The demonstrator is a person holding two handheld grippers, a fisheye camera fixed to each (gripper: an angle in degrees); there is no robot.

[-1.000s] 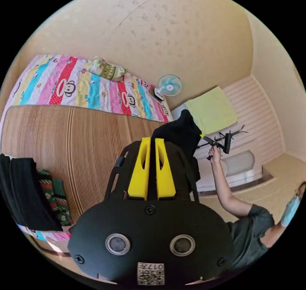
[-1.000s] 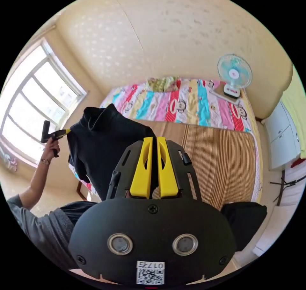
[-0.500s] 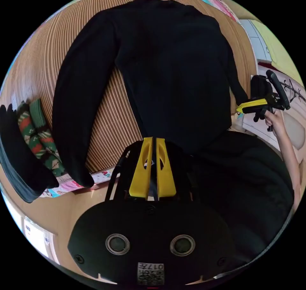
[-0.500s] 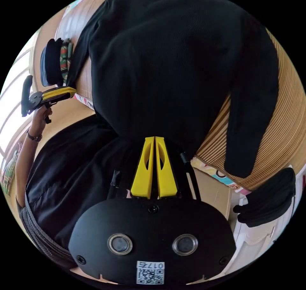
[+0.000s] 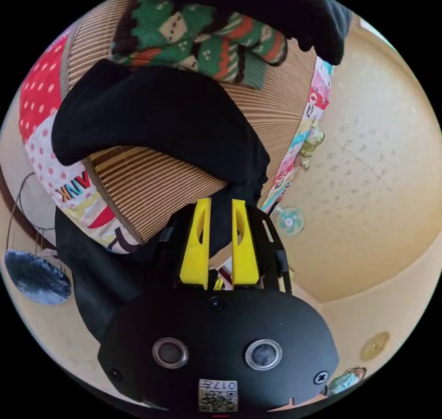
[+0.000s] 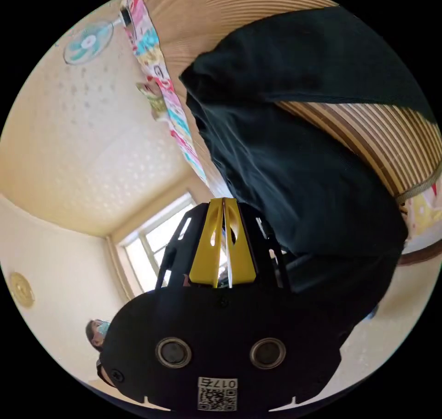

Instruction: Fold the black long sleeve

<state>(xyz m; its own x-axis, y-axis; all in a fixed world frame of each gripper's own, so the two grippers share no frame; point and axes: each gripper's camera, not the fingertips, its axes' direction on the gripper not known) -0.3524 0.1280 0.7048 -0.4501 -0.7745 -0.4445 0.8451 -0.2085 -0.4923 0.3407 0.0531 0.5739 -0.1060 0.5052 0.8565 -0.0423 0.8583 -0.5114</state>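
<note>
Half second ago shirt spread flat, both tongs clamped on hem; now both let go. Left tongs [image 5: 219, 207] apart, right tongs [image 6: 223, 207] together, empty. Black long sleeve [image 5: 152, 115] on bed mat [image 5: 152, 189], beside green sweater [image 5: 202, 46]. Next: pinch sleeve cuff, fold inward, keep flat.

You are seeing the letters "ANK", partly cut off, printed in dark red on the colourful sheet [image 5: 69, 191] at the bed's edge in the left gripper view. Each gripper's housing is carrying a small white sticker [image 5: 218, 395] [image 6: 217, 393] with a square code and characters.
</note>
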